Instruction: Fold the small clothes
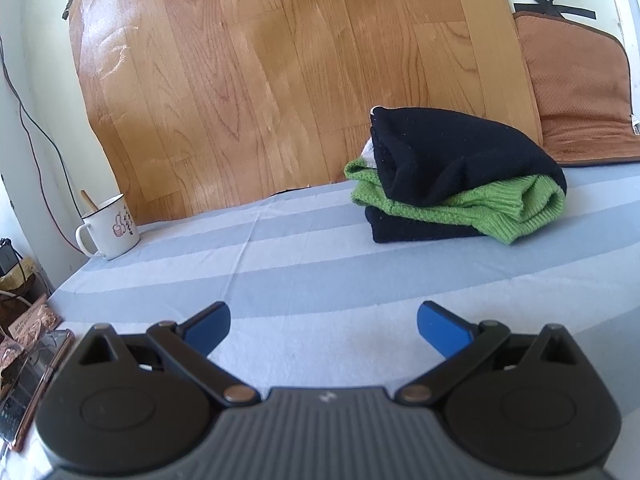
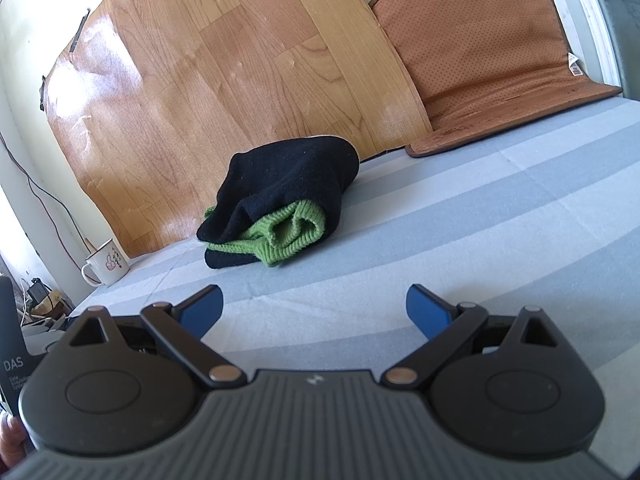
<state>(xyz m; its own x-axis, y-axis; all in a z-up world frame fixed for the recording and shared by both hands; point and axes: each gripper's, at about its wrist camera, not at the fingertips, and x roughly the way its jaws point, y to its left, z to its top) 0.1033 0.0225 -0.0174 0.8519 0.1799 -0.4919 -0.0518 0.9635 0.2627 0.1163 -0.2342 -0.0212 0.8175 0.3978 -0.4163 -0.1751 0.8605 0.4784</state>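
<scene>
A folded black and green knit garment (image 1: 456, 176) lies in a bundle on the blue and white striped cloth (image 1: 320, 264), near the back wall. It also shows in the right wrist view (image 2: 280, 200), left of centre. My left gripper (image 1: 323, 328) is open and empty, low over the cloth, well in front of and left of the bundle. My right gripper (image 2: 314, 312) is open and empty, in front of and right of the bundle.
A white enamel mug (image 1: 109, 227) with a stick in it stands at the cloth's far left edge. A wood-pattern sheet (image 1: 280, 72) leans on the wall behind. A brown seat pad (image 2: 488, 56) leans at the back right. Clutter and cables (image 1: 24, 320) lie off the left edge.
</scene>
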